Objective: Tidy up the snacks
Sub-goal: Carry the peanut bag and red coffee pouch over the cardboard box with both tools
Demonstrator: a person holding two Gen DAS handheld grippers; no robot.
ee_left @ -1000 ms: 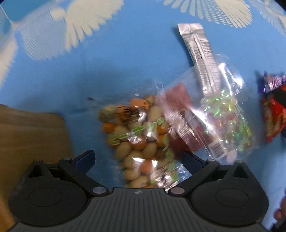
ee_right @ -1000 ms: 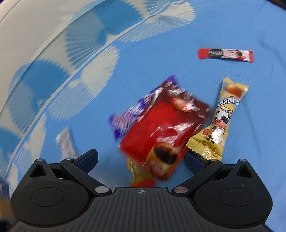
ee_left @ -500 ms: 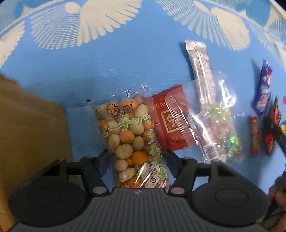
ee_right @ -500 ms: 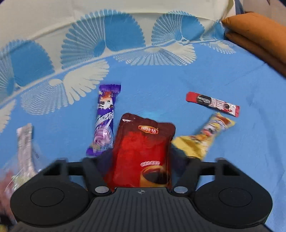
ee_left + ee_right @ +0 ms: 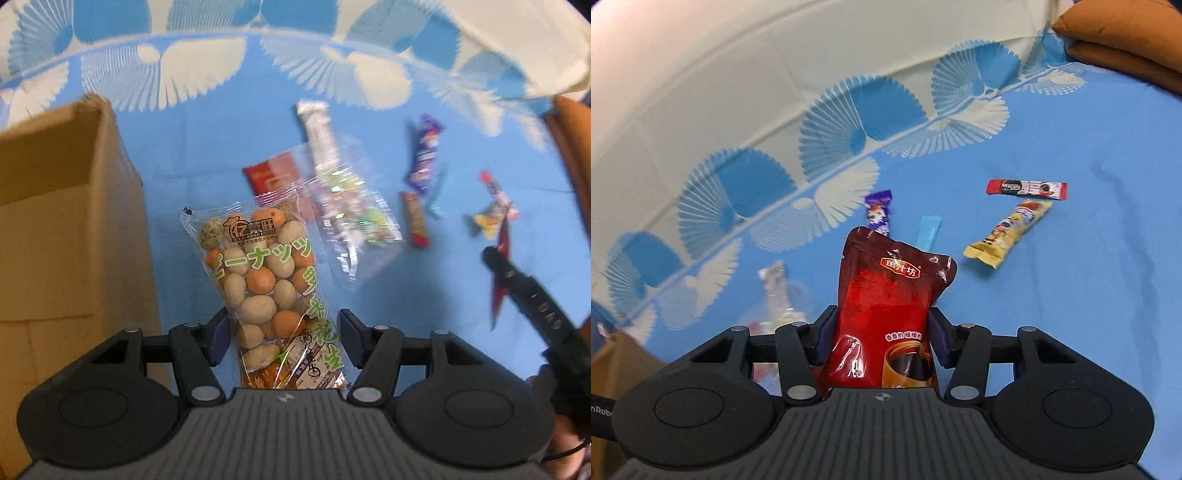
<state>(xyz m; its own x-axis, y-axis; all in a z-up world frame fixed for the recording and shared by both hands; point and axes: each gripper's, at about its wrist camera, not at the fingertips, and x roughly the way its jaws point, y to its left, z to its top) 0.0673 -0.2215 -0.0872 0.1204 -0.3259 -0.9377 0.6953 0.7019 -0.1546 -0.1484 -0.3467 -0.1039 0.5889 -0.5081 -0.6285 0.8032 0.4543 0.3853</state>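
My left gripper is shut on a clear bag of coated peanuts and holds it upright above the blue cloth, beside an open cardboard box on its left. My right gripper is shut on a dark red drink pouch, also lifted off the cloth. The right gripper and its pouch show at the right edge of the left wrist view.
On the blue cloth lie a red sachet, a clear candy bag, a silver stick, a purple bar, a yellow milk bar, a red coffee stick and a light blue stick. An orange cushion lies far right.
Both grippers closed on their packets and lifted them off the cloth. The left one has moved up and back, bringing the box's open top into view.
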